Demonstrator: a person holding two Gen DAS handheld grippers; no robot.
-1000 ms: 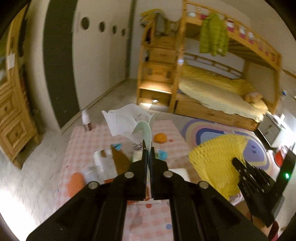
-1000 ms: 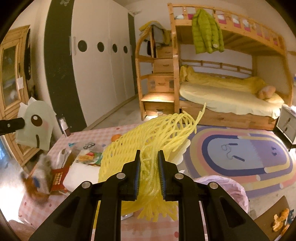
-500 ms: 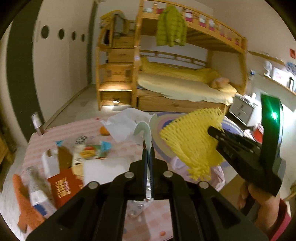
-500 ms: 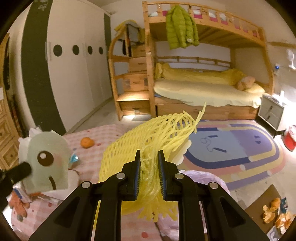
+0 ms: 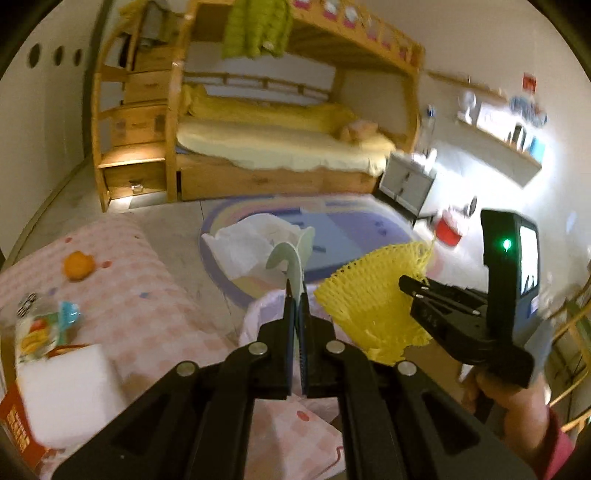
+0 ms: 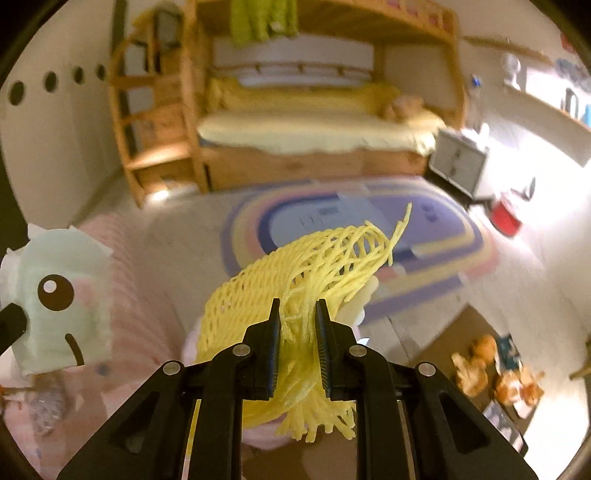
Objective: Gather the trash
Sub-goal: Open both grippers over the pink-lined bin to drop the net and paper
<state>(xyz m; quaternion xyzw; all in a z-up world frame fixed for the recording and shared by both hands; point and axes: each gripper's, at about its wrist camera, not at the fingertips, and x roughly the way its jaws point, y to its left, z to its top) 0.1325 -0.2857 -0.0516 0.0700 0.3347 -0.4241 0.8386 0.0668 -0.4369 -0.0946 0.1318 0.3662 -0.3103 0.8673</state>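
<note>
Two grippers, both loaded: left gripper (image 5: 295, 295) has its jaws pinched nearly together on a thin pale-green wrapper (image 5: 291, 258) with a cartoon eye, seen face-on at the left edge of the right wrist view (image 6: 61, 306); right gripper (image 6: 297, 314) is clamped on a bunched yellow foam net (image 6: 295, 291), jaws held slightly apart by the mesh. Both are in the air, net (image 5: 369, 306) to the right of the wrapper. Below them a pink bag (image 5: 273, 317) – contents cannot be made out. To the left, a pink checked cloth (image 5: 129, 295) carries an orange peel (image 5: 78, 266), a snack packet (image 5: 37, 328), a white foam block (image 5: 66, 391) and a red box (image 5: 18, 424). Beyond – an oval rug (image 6: 369, 229), wooden bunk bed (image 6: 314, 129) with green jacket (image 5: 258, 29), white nightstand (image 5: 406, 184). Brown cardboard (image 6: 454, 339) on the floor at right has peel scraps (image 6: 476, 362) on it.
</note>
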